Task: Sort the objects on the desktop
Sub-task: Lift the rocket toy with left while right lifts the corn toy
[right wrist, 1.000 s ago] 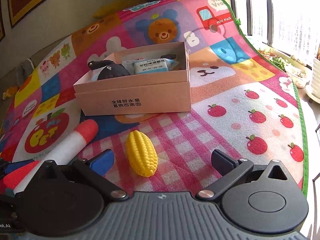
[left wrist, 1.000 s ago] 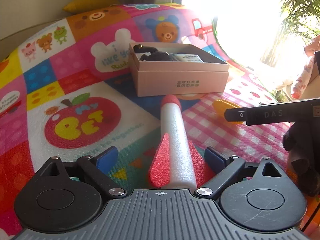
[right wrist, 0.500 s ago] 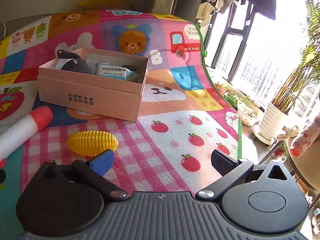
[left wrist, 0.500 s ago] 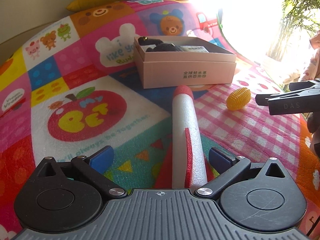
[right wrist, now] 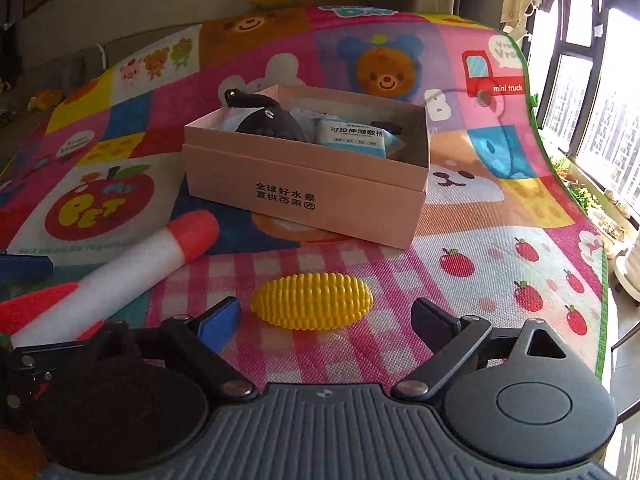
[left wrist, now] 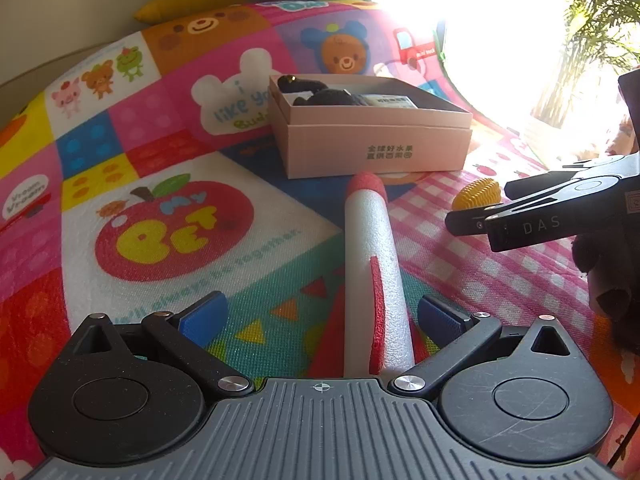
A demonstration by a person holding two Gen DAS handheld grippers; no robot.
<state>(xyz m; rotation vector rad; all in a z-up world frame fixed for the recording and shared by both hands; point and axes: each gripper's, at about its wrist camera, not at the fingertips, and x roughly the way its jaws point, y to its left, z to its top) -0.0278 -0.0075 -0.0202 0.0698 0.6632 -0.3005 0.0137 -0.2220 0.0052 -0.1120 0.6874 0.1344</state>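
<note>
Left claw (left wrist: 320,316) spread wide astride rocket (left wrist: 370,264), no contact. Right claw (right wrist: 326,320) closing around corn (right wrist: 312,300), pads not yet touching. Risk: ribbed corn rolling out if pinched off-centre.

mat (right wrist: 500,272) right of corn (right wrist: 312,300): free | box (right wrist: 304,196) blocks beyond

The right gripper (right wrist: 324,316) is swung back from the window side and is now squared on the yellow toy corn (right wrist: 312,300), which is framed crosswise between its jaws; the jaws are closing, not yet touching it. The foam rocket (left wrist: 370,264), with two fins spread flat a second ago, is now seen rolled, one fin (left wrist: 377,312) edge-up.
</note>
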